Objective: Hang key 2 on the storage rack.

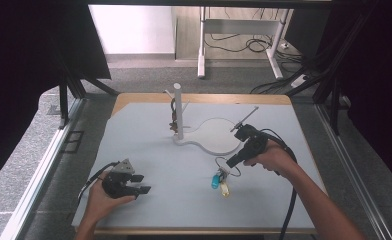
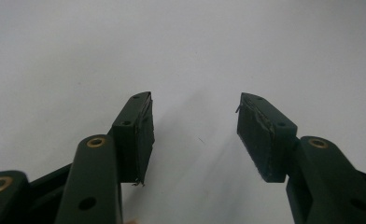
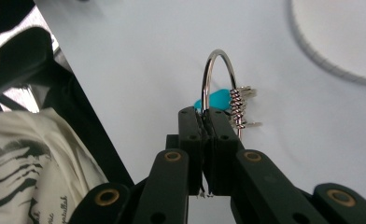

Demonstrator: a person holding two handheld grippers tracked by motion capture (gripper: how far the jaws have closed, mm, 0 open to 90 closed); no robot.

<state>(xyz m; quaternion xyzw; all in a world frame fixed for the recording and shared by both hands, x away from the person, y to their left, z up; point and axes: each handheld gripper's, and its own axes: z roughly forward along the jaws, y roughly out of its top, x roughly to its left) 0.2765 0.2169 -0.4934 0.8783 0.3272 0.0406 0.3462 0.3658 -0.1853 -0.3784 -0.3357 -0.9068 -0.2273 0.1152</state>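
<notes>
So, from the high view first: my right gripper (image 1: 232,161) sits at the right side of the blue-grey table (image 1: 149,125), just in front of the white stand base (image 1: 215,136), and it's pinching a metal key ring (image 1: 227,167) with a turquoise tag (image 1: 215,181) and a yellowish tag (image 1: 225,188) hanging off it, down by the tabletop, though I can't tell whether they touch it. Behind that is the white post (image 1: 178,111) with its little pegs, and something dark is hanging on it, too small for me to make out. My left gripper (image 1: 140,183) is well apart, near the front left of the table, low over the surface with its jaws apart. Left gripper view: both black pads (image 2: 144,135) stand roughly halfway open with nothing between them, just bare table beyond. Right gripper view: the jaws are squeezed fully together on the wire of the key ring (image 3: 214,77), which sticks up past the tips, with a small coiled spring piece (image 3: 237,108) just right of the jaws and the turquoise tag (image 3: 214,99) peeking out behind. The edge of the stand base (image 3: 335,42) shows at top right.
</notes>
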